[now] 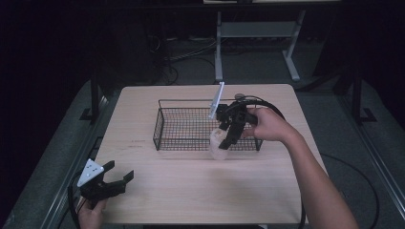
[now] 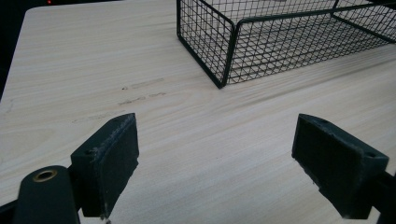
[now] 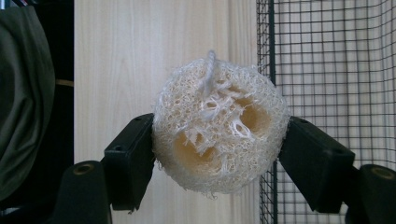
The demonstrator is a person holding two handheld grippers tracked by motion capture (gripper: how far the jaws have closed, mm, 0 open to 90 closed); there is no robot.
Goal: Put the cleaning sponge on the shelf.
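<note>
The right gripper (image 3: pixel 217 154) is clamped on a pale loofah sponge (image 3: pixel 218 128), its two black pads pressing the sponge's opposite sides so that the jaws stand about as wide apart as the sponge is thick. In the right gripper view the sponge's cut face looks straight at the camera, showing its fibrous web and hollow channels, with a loose white string rising from its top; its far side is hidden, so its length along that axis is hard to judge. In the high view the loofah sponge (image 1: pixel 220 143) is a faint pale blur below the right gripper (image 1: pixel 228 138), hanging over the near wall of the black wire basket (image 1: pixel 184 143), towards that wall's right end. The right hand (image 1: pixel 267 125) holds the gripper tilted down towards the person's side of the desk.

The wire basket sits in the far half of the light wooden desk (image 1: pixel 191 191), roughly midway between the left and right edges.

The left gripper (image 1: pixel 114 177) rests by the desk's near left corner, held by the left hand (image 1: pixel 90 214), which is cut off at the picture's bottom edge. Its jaws stand wide apart over bare wood, holding nothing, and point towards the basket's near left corner (image 2: pixel 223 83).
</note>
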